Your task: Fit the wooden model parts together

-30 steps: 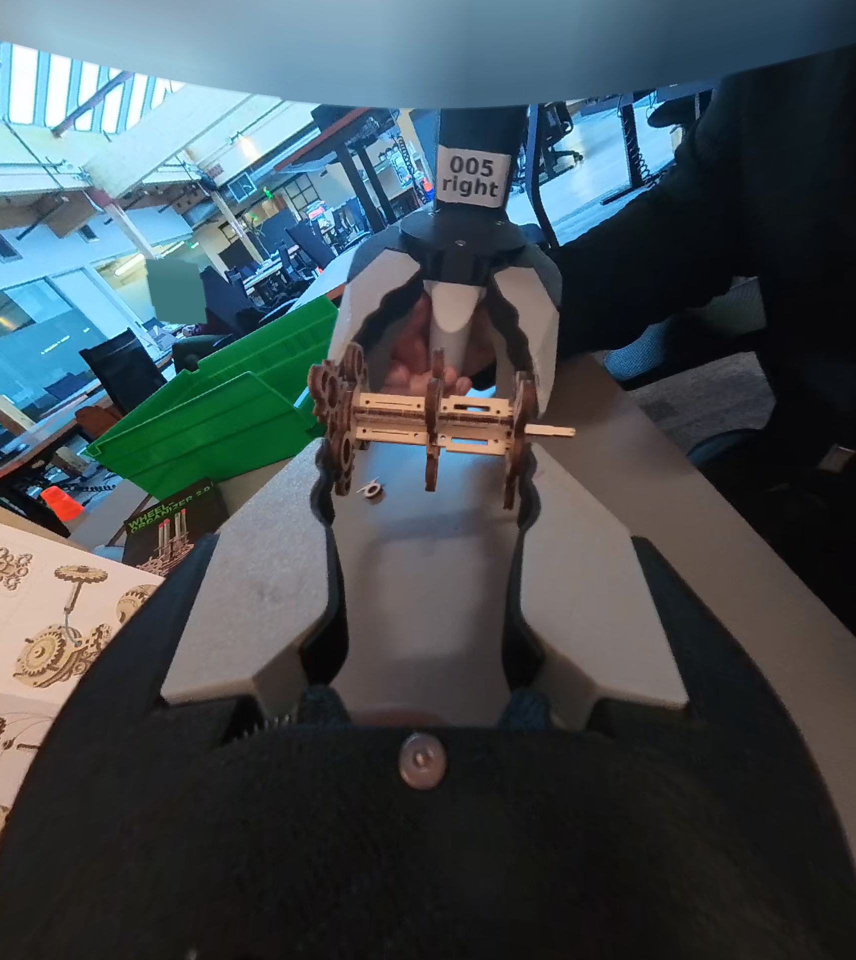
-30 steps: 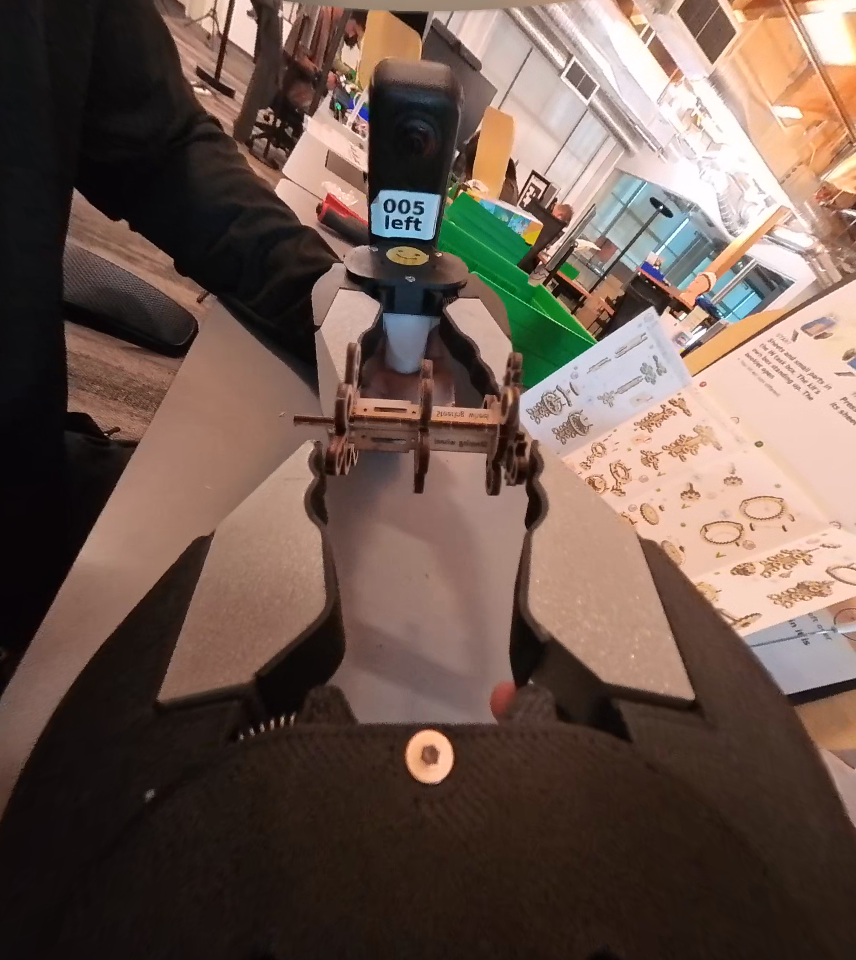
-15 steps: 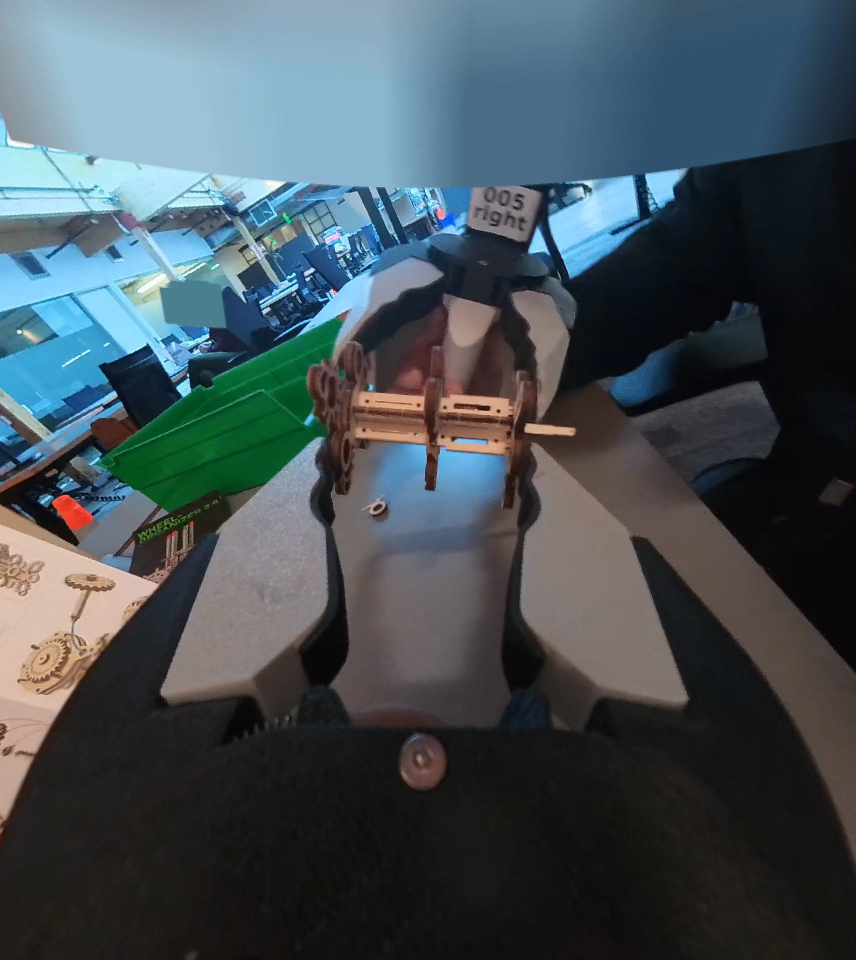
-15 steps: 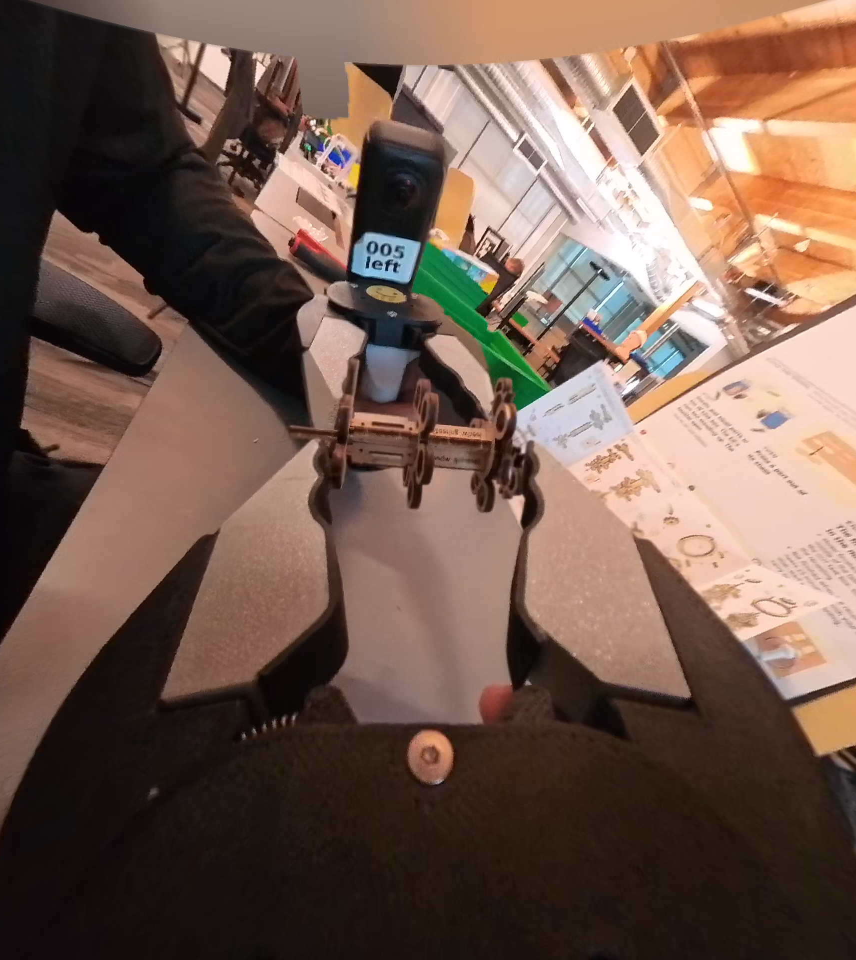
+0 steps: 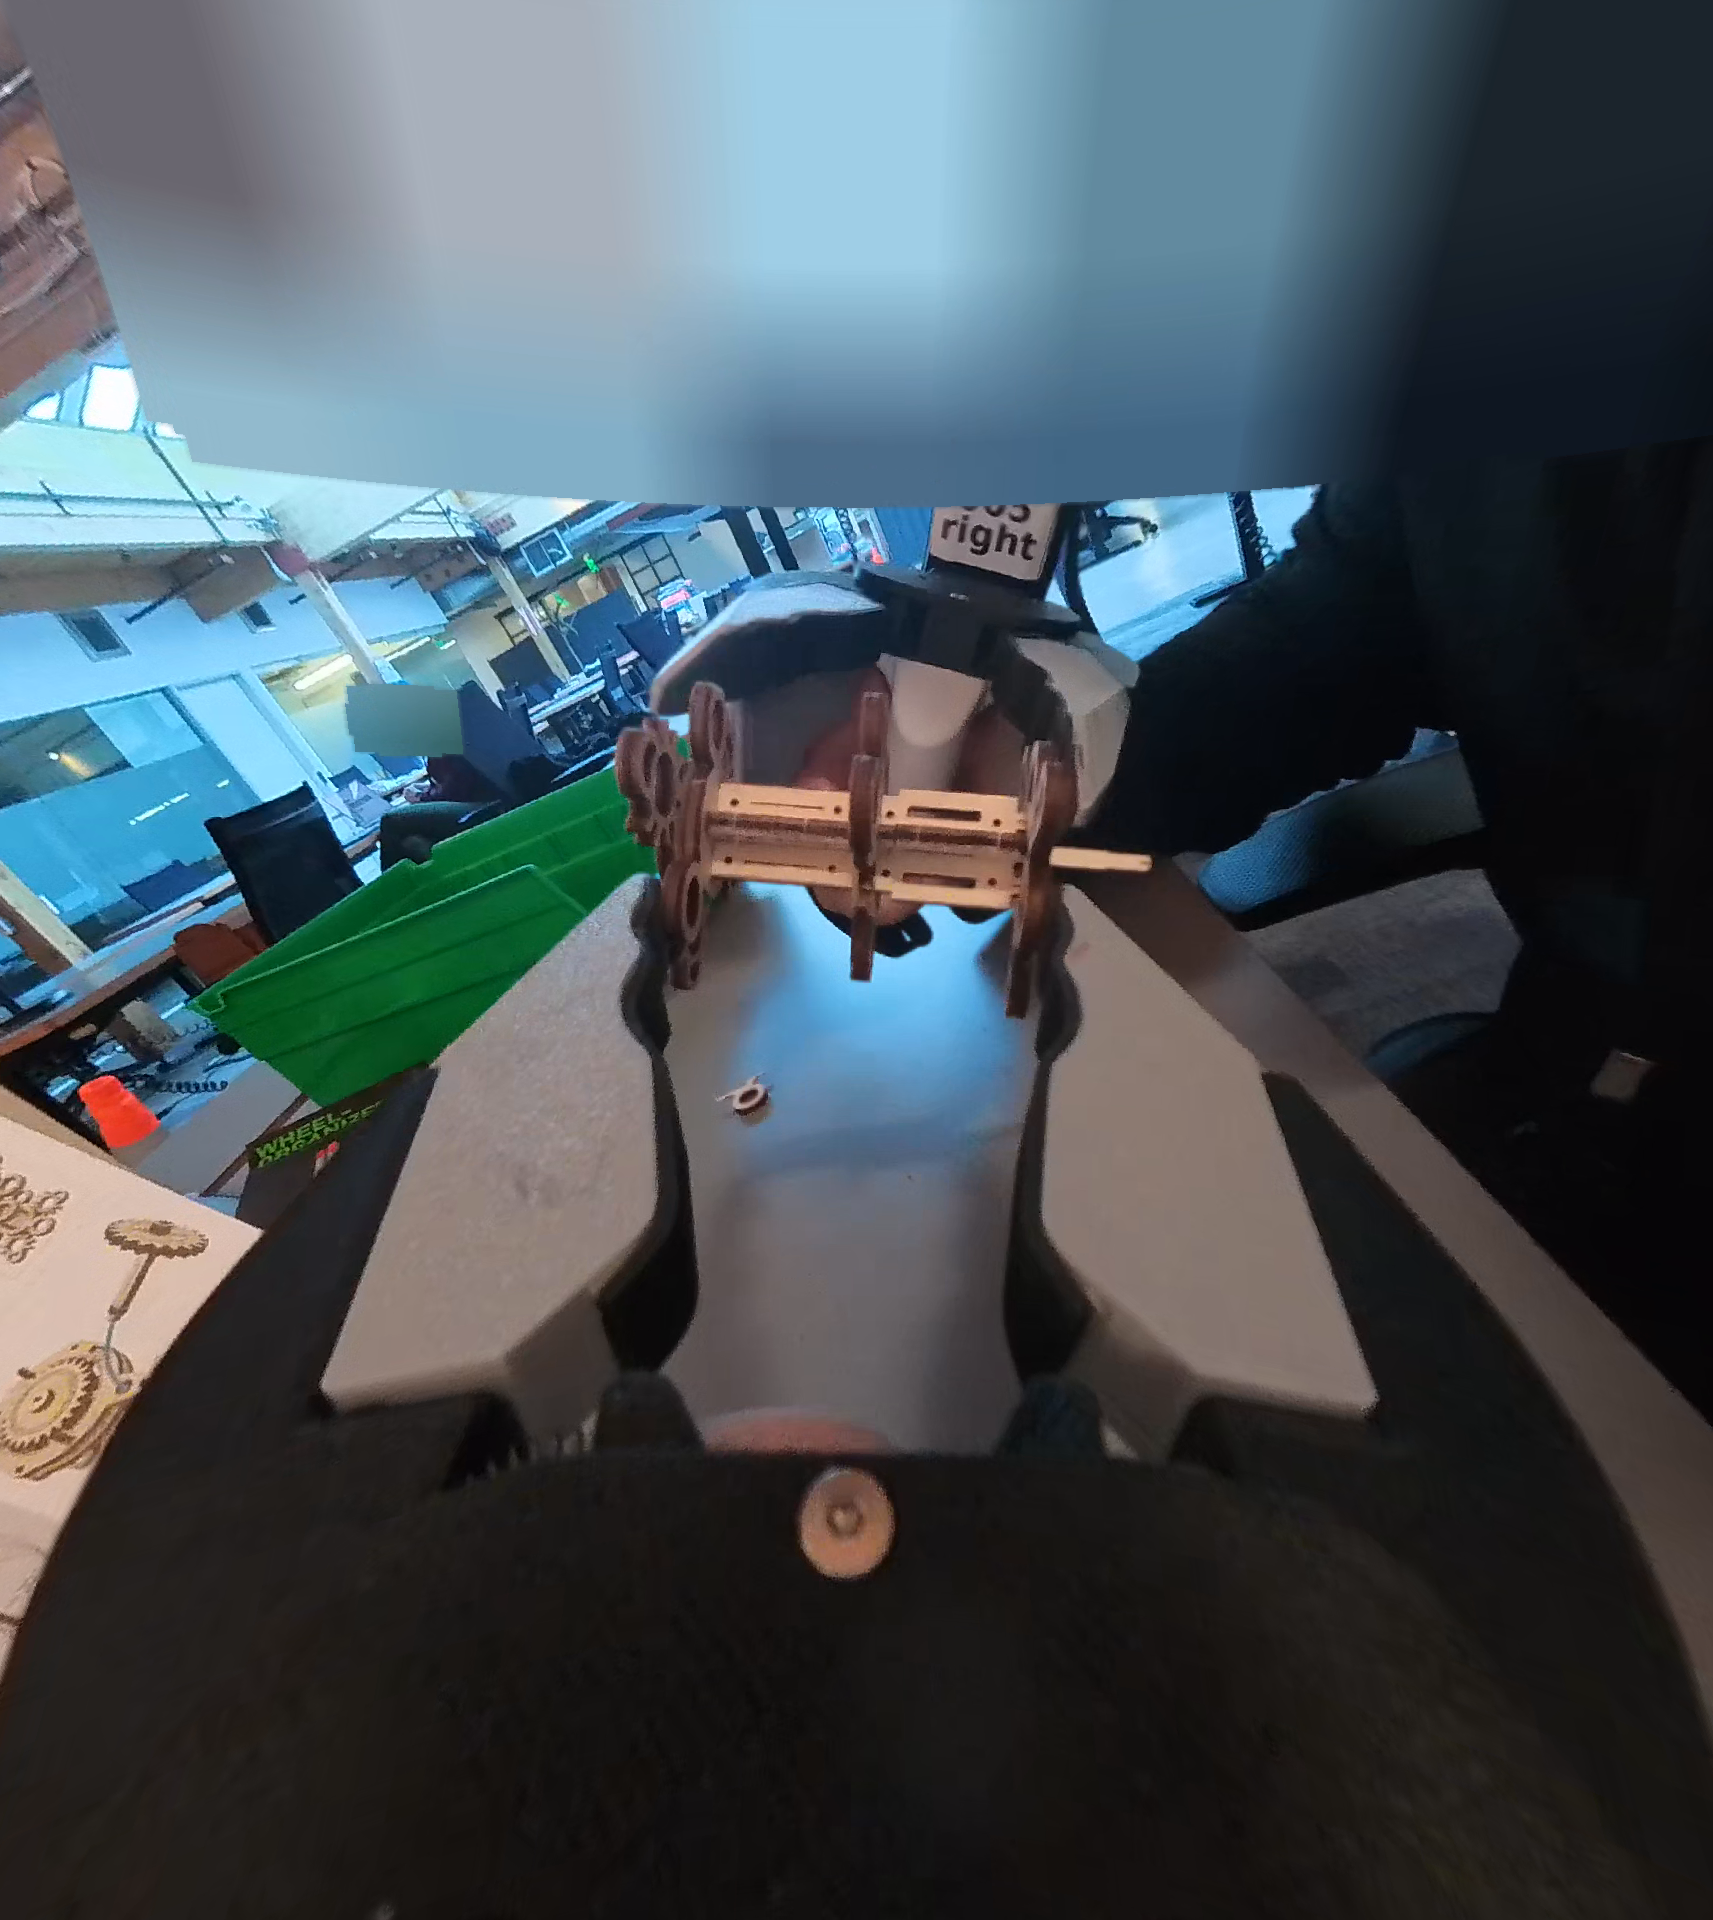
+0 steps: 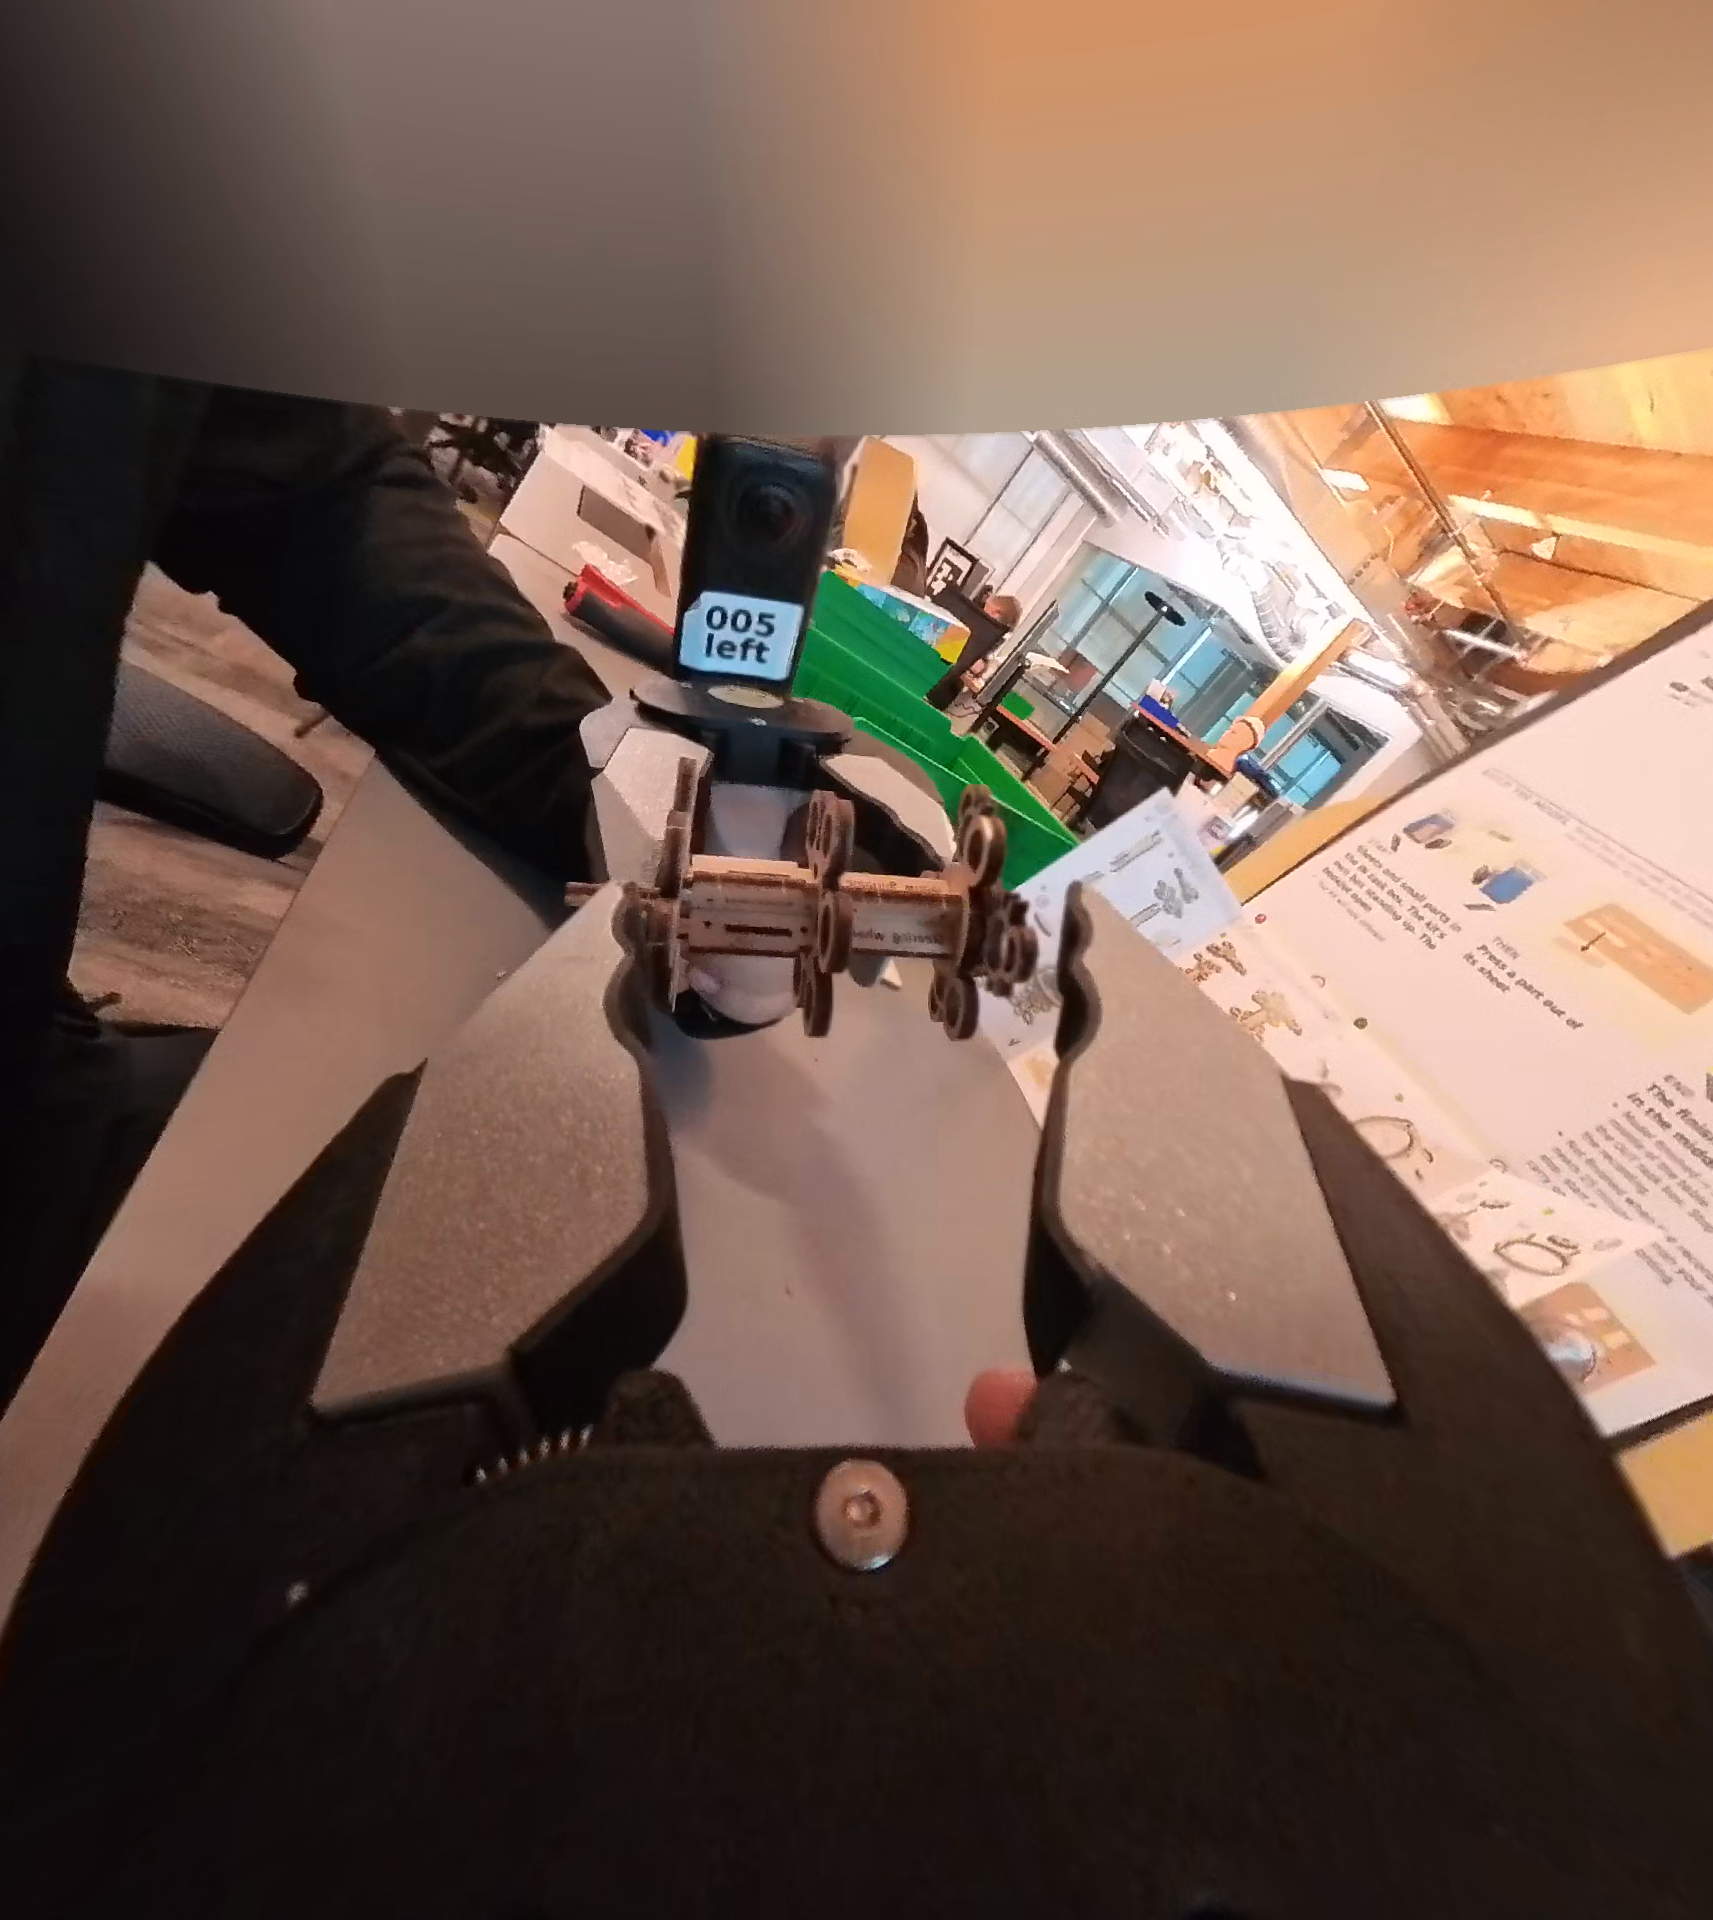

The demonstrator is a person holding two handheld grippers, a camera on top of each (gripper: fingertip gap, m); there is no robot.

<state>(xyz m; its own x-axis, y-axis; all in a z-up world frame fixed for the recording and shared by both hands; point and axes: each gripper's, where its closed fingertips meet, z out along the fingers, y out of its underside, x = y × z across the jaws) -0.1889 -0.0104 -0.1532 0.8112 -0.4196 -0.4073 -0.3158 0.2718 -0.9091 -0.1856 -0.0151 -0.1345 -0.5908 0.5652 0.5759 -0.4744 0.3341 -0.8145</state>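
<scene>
**Wooden axle clamped in my left tongs, free of my right**

My left gripper (image 5: 852, 961) clenches the pale wooden axle assembly with dark brown gear-shaped discs (image 5: 857, 847) crosswise at its fingertips, lifted above the grey table (image 5: 852, 1195). A tiny wooden ring piece (image 5: 746, 1096) lies on the table below. My right gripper (image 6: 847, 961) stands released: its left finger is at the assembly's pin end, its right finger clear of the discs. Printed instruction sheets (image 6: 1517, 987) lie beside; green plastic bins (image 5: 395, 966) sit farther off.
</scene>
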